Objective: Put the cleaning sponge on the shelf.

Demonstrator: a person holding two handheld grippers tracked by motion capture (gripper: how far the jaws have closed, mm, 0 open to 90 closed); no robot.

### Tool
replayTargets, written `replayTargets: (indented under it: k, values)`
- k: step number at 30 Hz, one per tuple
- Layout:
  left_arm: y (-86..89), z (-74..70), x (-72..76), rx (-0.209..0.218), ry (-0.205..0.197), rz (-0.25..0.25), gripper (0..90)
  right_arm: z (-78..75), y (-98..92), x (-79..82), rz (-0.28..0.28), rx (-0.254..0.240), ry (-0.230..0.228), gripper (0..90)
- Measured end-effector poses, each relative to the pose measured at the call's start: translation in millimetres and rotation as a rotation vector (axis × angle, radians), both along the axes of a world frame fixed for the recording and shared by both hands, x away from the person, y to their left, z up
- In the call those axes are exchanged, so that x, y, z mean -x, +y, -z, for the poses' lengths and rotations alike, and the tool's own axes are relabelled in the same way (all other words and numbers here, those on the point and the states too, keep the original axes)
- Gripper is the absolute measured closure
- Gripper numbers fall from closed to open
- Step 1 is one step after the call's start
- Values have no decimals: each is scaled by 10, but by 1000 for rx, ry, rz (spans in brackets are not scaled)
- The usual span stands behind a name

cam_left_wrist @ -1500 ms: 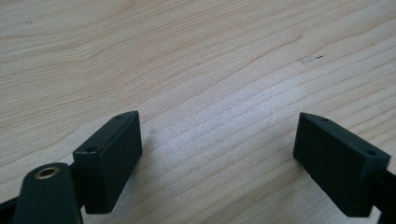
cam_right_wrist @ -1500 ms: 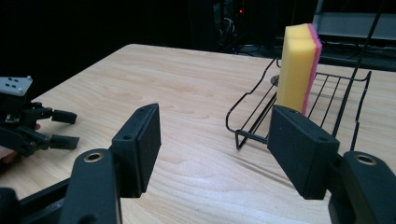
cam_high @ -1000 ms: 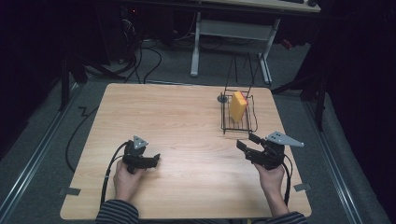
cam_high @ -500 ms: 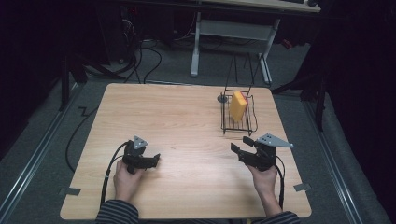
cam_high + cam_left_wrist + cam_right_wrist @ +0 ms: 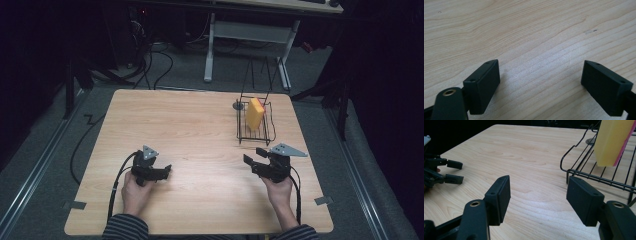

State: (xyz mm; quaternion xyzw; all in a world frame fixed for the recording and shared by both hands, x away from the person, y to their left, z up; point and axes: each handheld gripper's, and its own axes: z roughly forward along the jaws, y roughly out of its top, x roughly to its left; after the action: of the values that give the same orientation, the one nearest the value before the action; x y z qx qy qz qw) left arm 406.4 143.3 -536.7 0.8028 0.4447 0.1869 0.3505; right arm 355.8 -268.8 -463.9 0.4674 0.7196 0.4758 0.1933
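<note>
Low over the wooden table (image 5: 190, 125), at its near left, my left gripper (image 5: 165, 171) is held in a hand. In the left gripper view its jaws stand wide open (image 5: 540, 63) over bare wood with nothing between them. My right gripper (image 5: 250, 155) hovers at the near right, pointing left, just in front of a black wire rack (image 5: 255, 132). Its jaws are open (image 5: 539, 180) and empty. A yellow sponge (image 5: 255, 114) stands upright in the rack; in the right gripper view the sponge (image 5: 611, 142) shows a pink edge above the rack (image 5: 599, 177).
A small grey disc (image 5: 238, 106) lies on the table beside the rack's far left corner. Cables trail from both grippers toward the near edge. The left gripper (image 5: 449, 171) shows far left in the right gripper view. A desk frame (image 5: 247, 35) stands beyond the table.
My right gripper has sunk a little and shifted slightly left, still open and empty. The left gripper has stayed where it was.
</note>
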Motion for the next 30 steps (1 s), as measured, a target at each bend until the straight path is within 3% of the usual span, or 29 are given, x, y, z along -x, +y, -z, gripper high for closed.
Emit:
replayTargets:
  k: [14, 30]
  values:
    - [0, 0, 0, 0, 0, 0, 160, 153, 32, -83, 6, 14, 41, 360]
    - [0, 0, 0, 0, 0, 0, 160, 344, 79, -210, 19, 74, 101, 360]
